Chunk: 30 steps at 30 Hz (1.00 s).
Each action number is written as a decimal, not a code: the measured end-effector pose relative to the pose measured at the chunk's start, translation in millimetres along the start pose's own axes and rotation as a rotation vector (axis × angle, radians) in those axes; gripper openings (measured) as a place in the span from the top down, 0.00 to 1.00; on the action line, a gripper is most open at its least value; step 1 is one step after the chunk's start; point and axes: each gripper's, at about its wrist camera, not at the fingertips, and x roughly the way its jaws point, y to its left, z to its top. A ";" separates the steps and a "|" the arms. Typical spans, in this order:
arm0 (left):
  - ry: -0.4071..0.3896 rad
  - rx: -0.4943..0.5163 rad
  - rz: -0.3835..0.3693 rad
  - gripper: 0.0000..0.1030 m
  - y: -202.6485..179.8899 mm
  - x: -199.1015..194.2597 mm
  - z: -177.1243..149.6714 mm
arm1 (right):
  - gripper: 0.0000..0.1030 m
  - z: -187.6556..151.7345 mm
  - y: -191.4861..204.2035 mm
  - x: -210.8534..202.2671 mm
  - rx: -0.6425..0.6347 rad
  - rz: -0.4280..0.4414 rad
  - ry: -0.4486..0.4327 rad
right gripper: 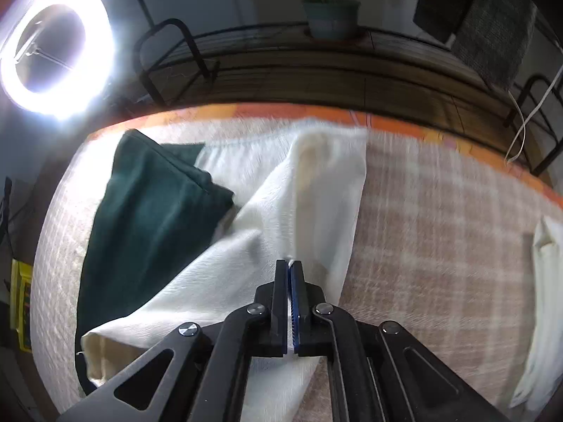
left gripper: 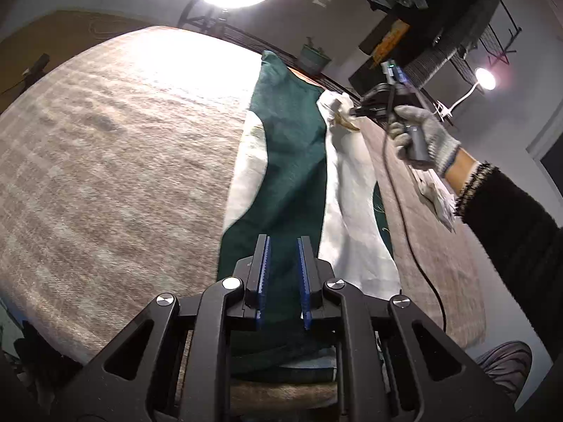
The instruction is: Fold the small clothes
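Fabric fills the near field of both wrist views. We see the left tool (left gripper: 283, 242) low over the dark green part of the garment (left gripper: 288, 161), its blue-padded jaws a narrow gap apart with green cloth showing between them; we cannot tell whether the pads press on it. The right tool (right gripper: 289, 267) has its jaws pinched together on a thin fold of the white part of the garment (right gripper: 309, 190), a sliver of white cloth showing between the pads.

The garment, green and white, lies stretched along the plaid-covered tabletop (left gripper: 116, 161), the green panel running away from the left tool and the white panel beside it. From the left view, the gloved right hand (left gripper: 420, 133) grips the right tool's handle at the far end, where the white cloth is gathered and lifted off the cover.

Beyond the tabletop edge we note a ring light (right gripper: 56, 49), a potted plant (right gripper: 330, 14) on a dark rail, and a second white cloth (right gripper: 543, 281) at the right margin.
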 end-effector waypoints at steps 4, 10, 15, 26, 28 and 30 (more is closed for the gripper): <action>-0.003 -0.008 0.008 0.87 5.5 1.7 1.9 | 1.00 13.0 7.9 -27.3 -0.012 0.049 -0.039; 0.003 -0.007 0.021 0.87 8.9 5.7 2.9 | 1.00 39.0 31.2 -33.7 0.065 0.179 -0.058; 0.006 -0.020 0.027 0.87 13.2 6.9 6.2 | 0.97 58.2 58.5 -8.4 0.163 0.264 -0.051; -0.003 -0.009 0.039 0.87 16.4 1.3 8.2 | 0.77 41.4 75.3 -46.3 0.105 0.276 -0.145; -0.016 0.012 0.053 0.87 14.4 -2.2 8.2 | 0.77 26.2 70.9 -59.6 0.098 0.262 -0.163; -0.020 0.029 0.064 0.87 14.2 -5.7 7.9 | 0.77 9.9 67.7 -75.5 0.084 0.243 -0.179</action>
